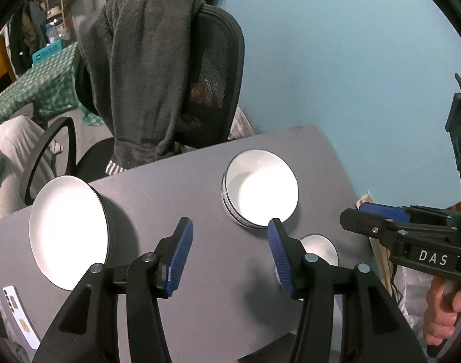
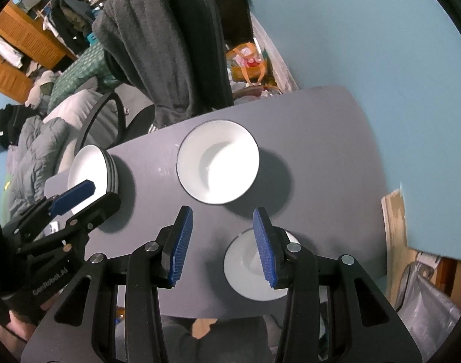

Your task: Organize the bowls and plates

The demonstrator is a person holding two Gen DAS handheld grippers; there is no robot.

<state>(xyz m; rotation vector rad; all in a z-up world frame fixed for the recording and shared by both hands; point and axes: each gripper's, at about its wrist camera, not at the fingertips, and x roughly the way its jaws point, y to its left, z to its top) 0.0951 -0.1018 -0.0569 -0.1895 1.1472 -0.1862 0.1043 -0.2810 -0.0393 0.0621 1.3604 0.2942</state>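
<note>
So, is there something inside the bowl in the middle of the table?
The middle bowl looks empty: only its white inside shows. What lies under it on the table is covered.

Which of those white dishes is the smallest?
The small white dish at the near table edge, partly hidden behind the right gripper. The middle bowl and the stack of bowls at the left edge are clearly wider.

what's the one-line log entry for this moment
left gripper: open, empty | right gripper: open, empty | table: three white dishes, none grasped
</note>
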